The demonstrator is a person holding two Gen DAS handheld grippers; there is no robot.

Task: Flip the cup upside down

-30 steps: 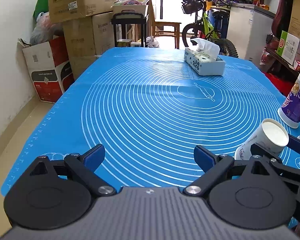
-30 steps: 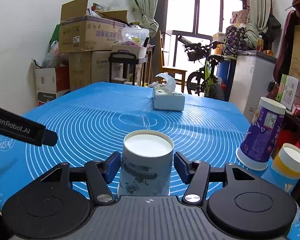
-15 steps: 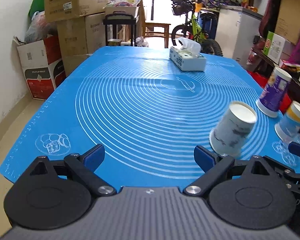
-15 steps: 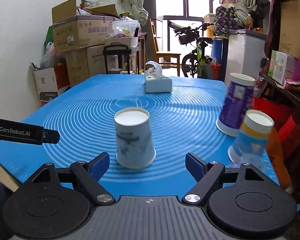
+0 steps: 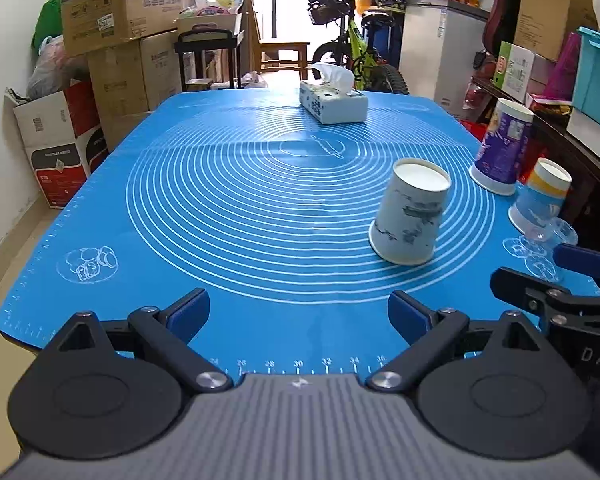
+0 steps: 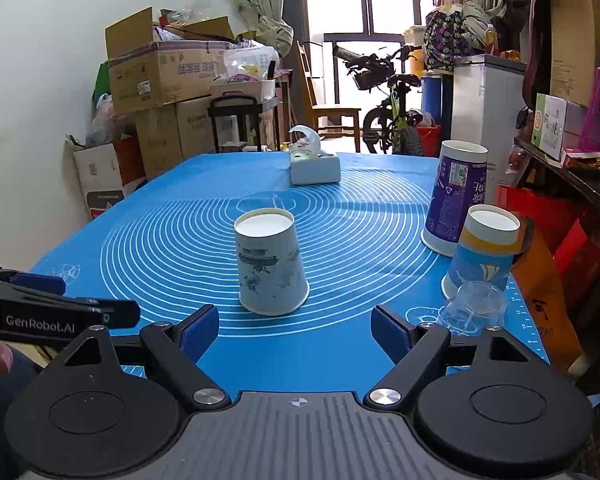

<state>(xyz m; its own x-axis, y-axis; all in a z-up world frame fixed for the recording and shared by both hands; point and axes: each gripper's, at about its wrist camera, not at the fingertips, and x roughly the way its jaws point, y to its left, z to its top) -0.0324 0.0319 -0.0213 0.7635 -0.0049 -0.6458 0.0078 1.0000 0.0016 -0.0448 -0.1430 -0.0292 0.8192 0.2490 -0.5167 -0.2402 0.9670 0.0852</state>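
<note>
Cup (image 6: 270, 266) at the centre of your right wrist frame already stands mouth-down on the blue worktop (image 6: 360, 340), so the flip looks done and only backing away seems left. Both your right gripper (image 6: 296, 330) and left gripper (image 5: 298, 312) have their fingers spread apart, holding nothing. "GenRobot.AI" reads on the left gripper's side at lower left.

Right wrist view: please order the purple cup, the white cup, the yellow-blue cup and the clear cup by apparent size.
1. purple cup
2. white cup and yellow-blue cup: look alike, unranked
3. clear cup, smallest though nearest
</note>
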